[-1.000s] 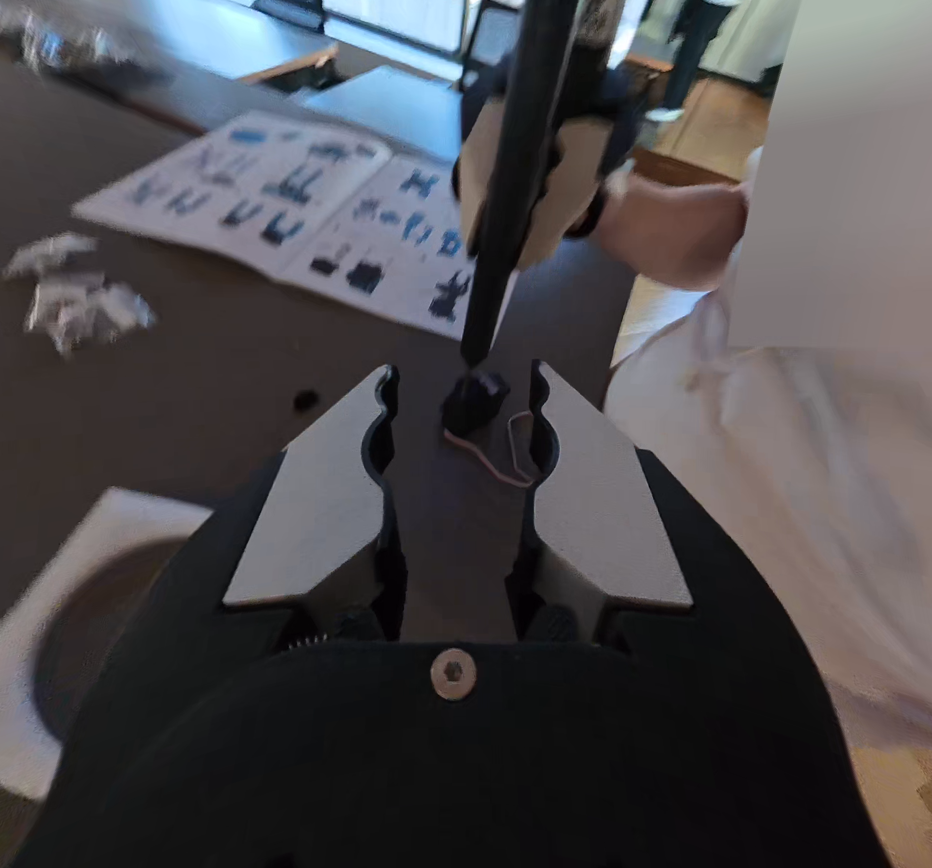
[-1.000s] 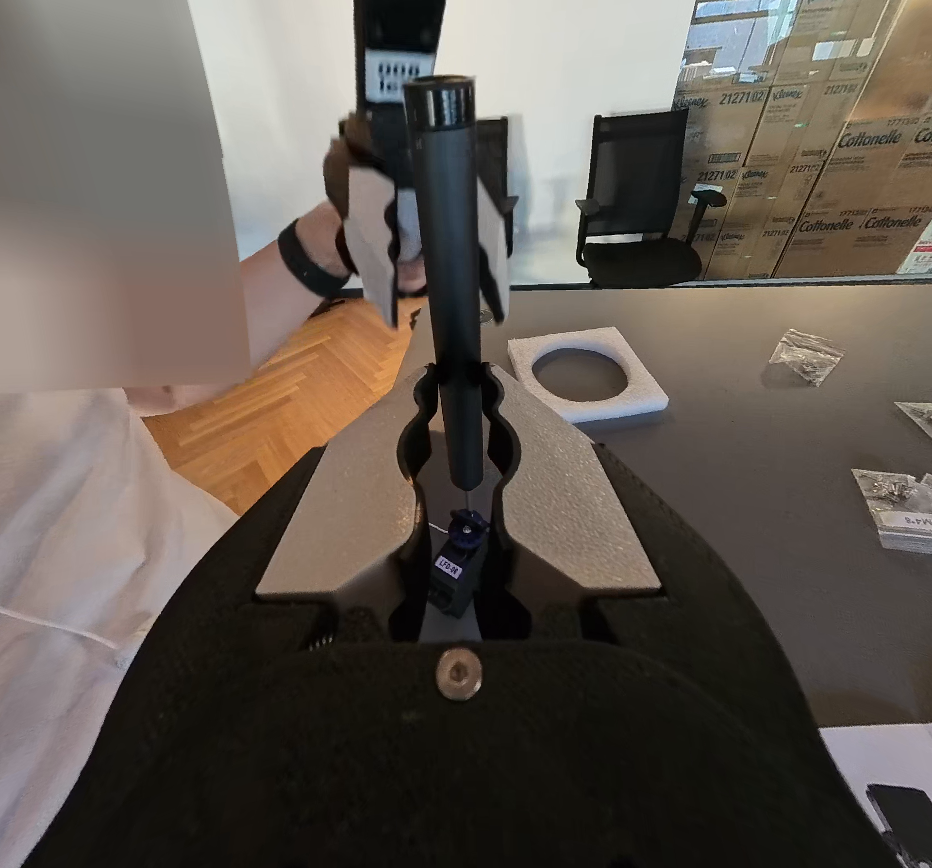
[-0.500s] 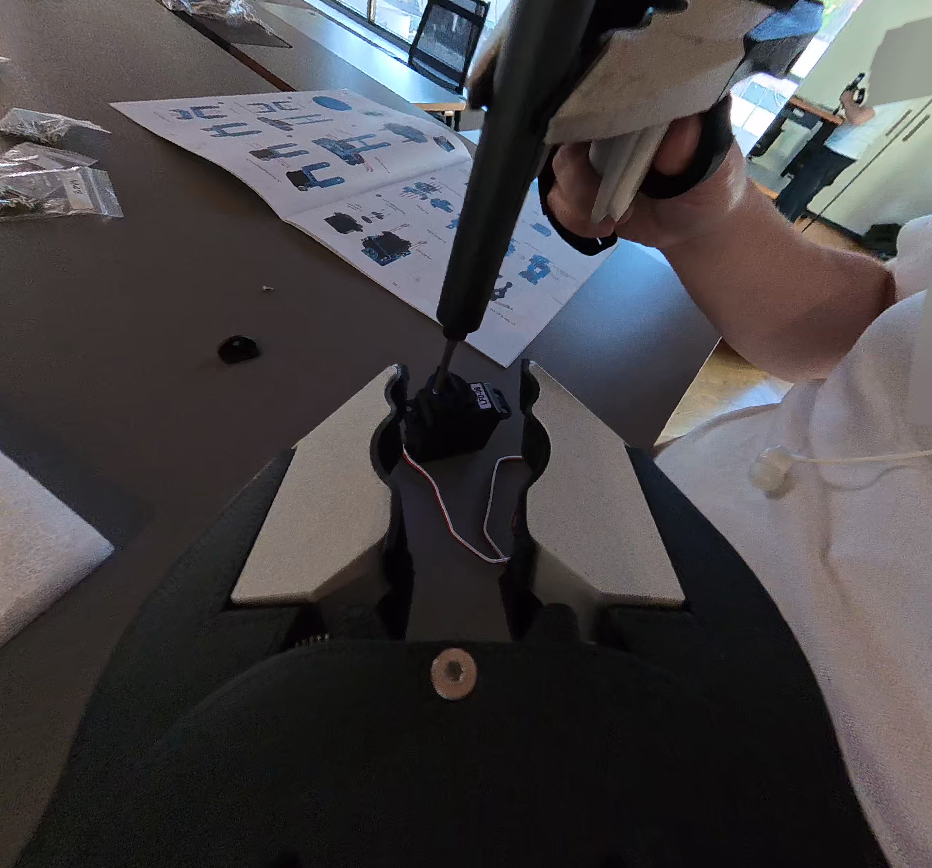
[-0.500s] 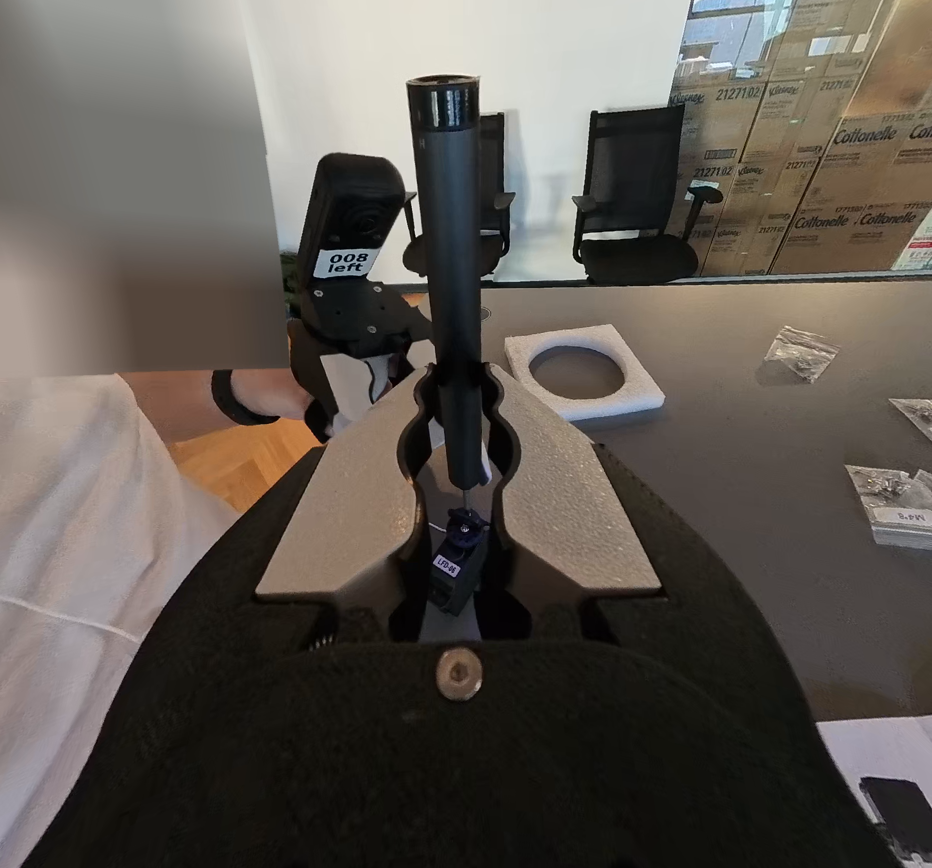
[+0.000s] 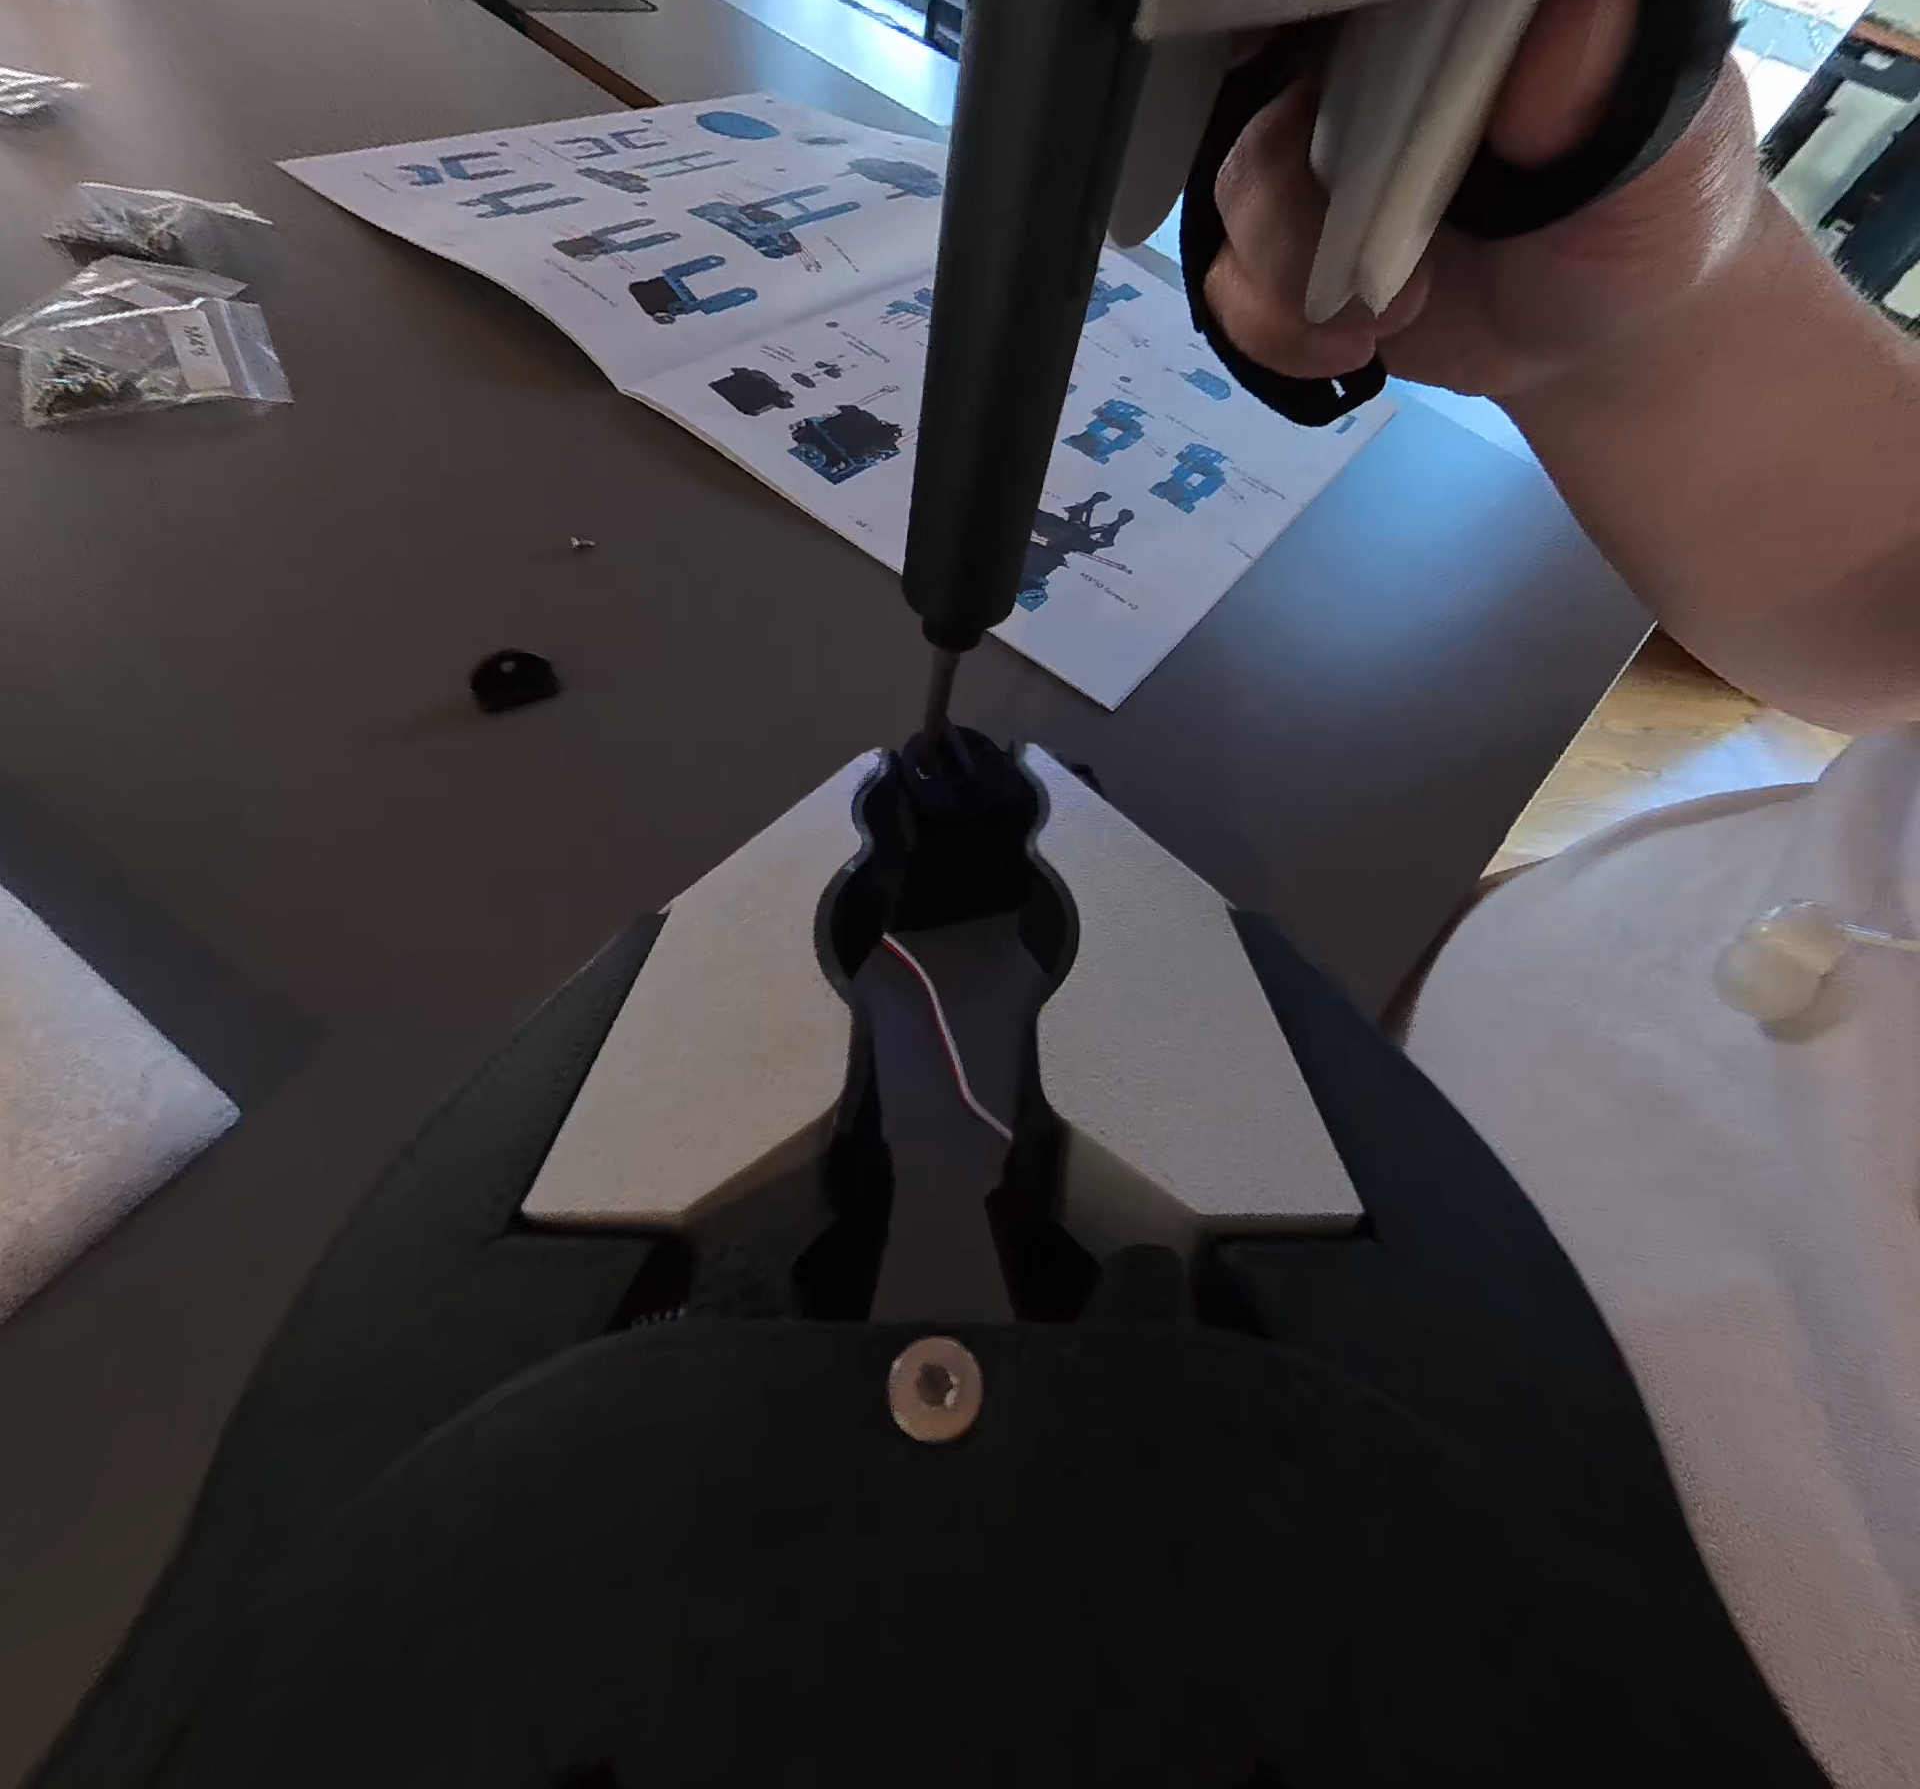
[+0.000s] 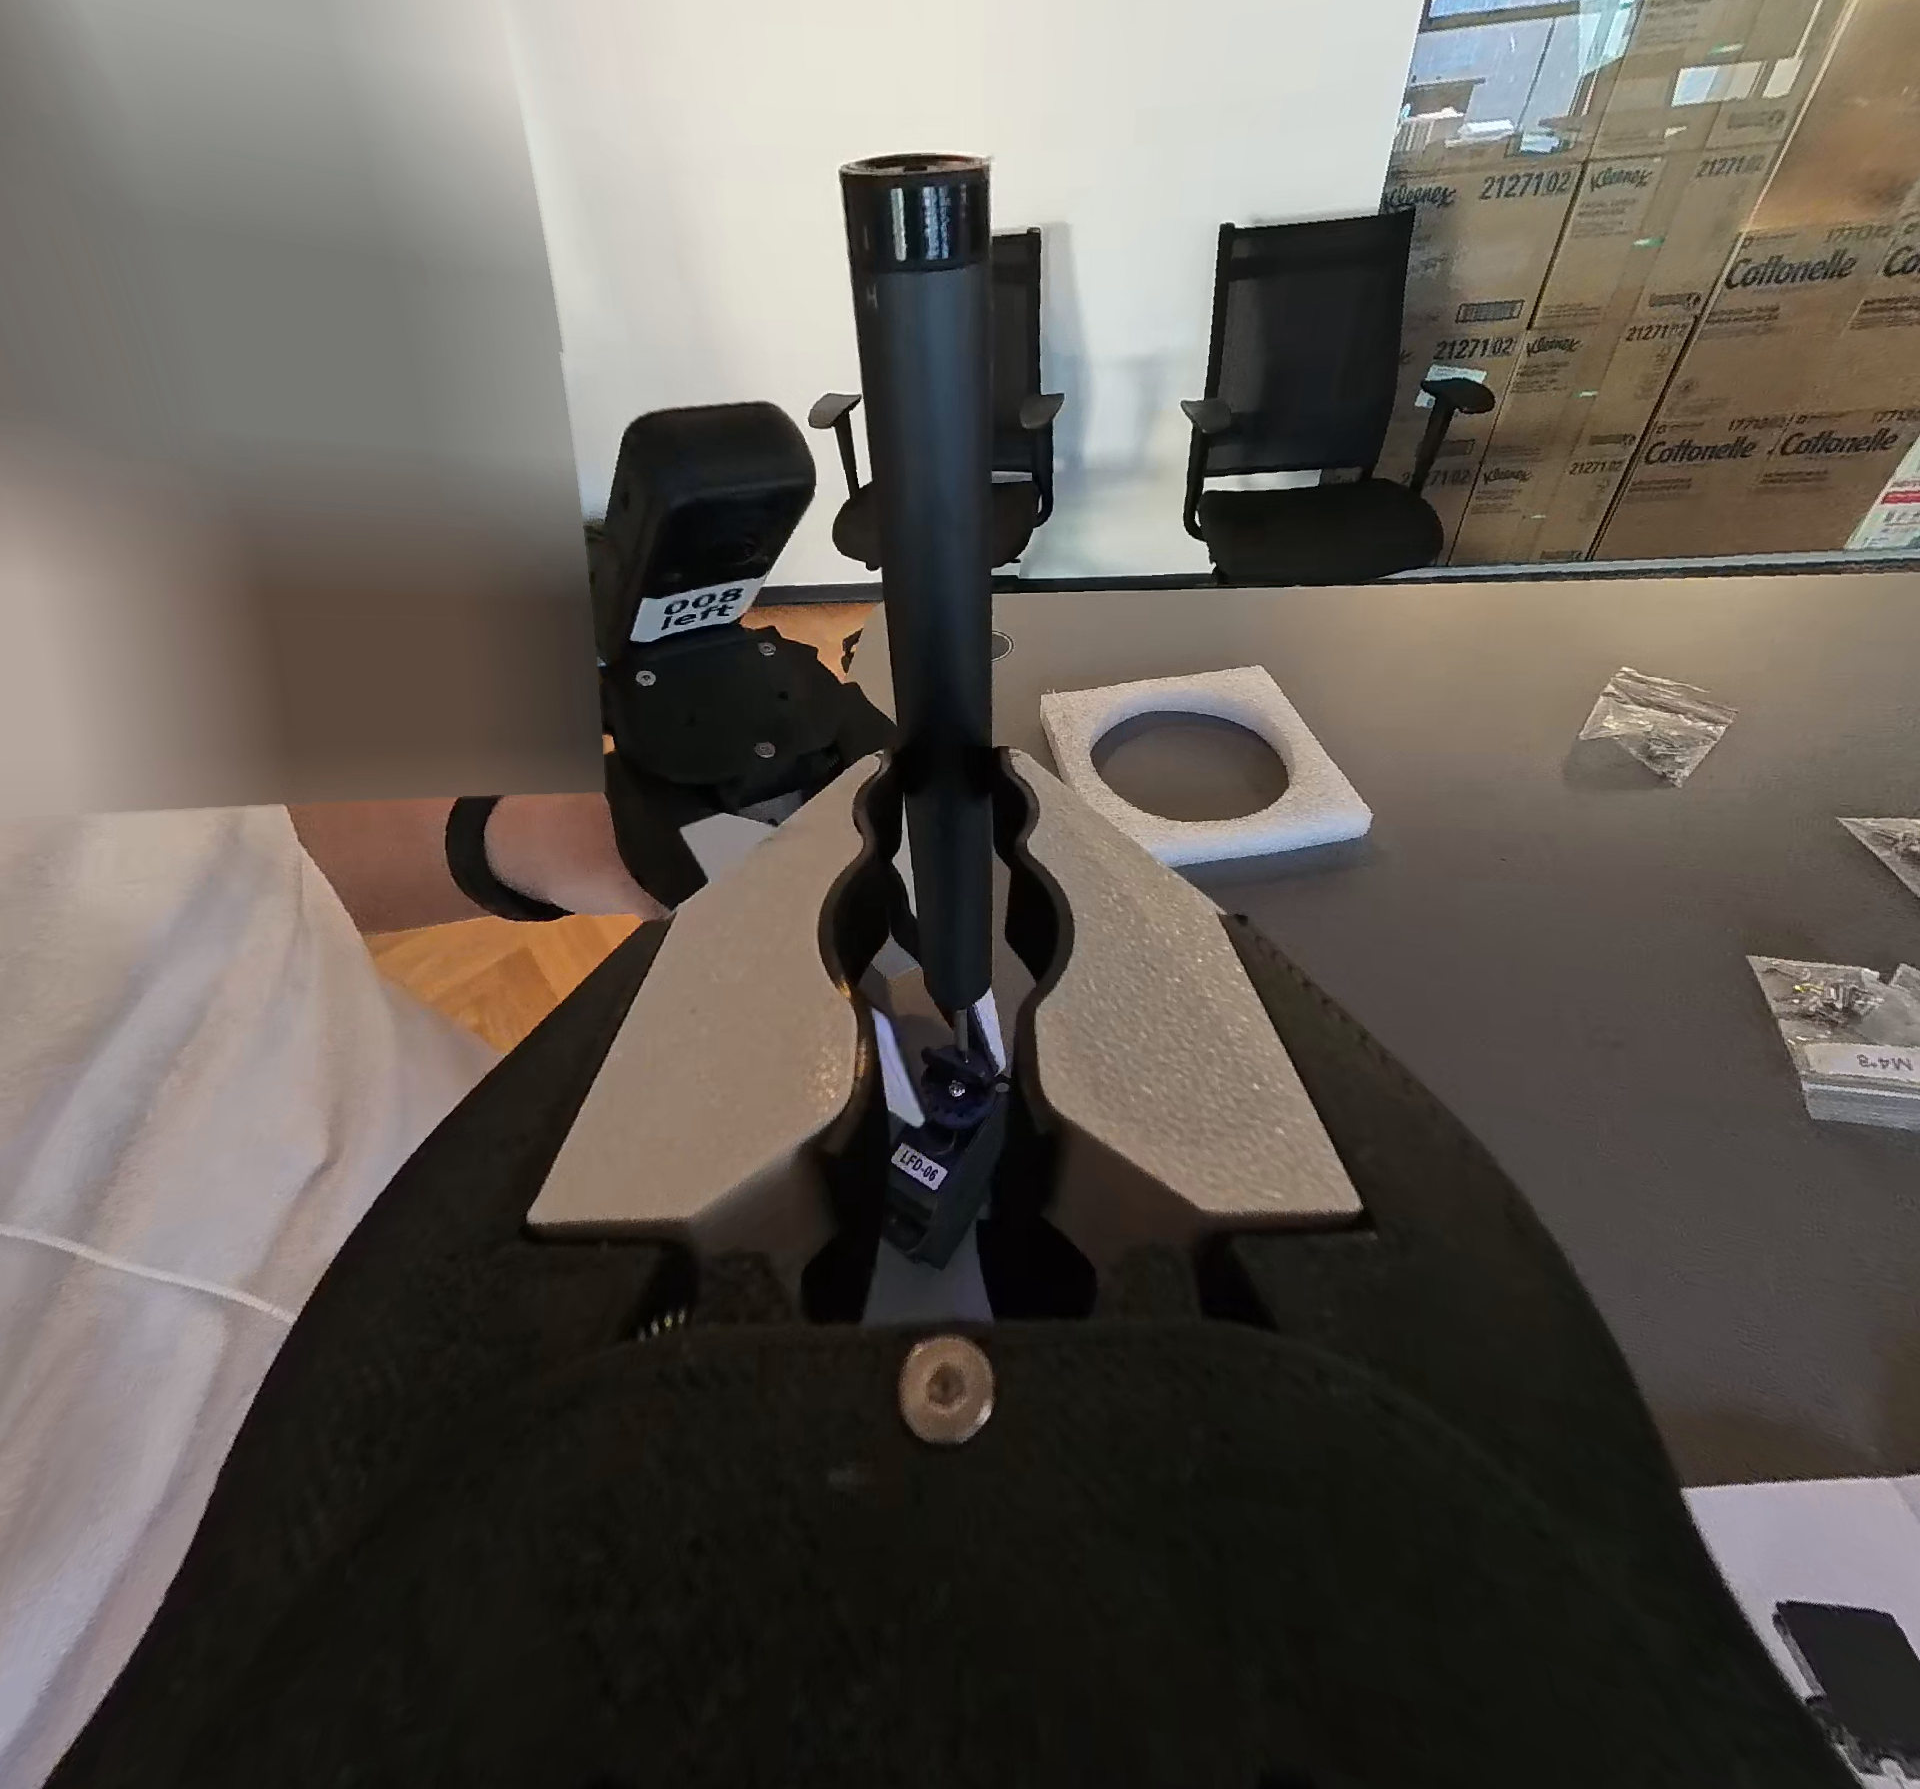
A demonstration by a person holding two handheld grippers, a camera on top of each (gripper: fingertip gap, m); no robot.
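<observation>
Left fingers [image 5: 948,783] clamp servo [image 5: 956,840], right fingers [image 6: 940,778] grip screwdriver [image 6: 930,534], dark table [image 5: 312,513].

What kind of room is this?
Probably an office meeting room doubling as an assembly bench: mesh office chairs by a long dark table, stacked cardboard cartons behind glass, and an illustrated instruction sheet.

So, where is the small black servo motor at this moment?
In the left wrist view the servo motor sits clamped between the tips of the left gripper, on the dark table, with the screwdriver bit on its top.
</observation>
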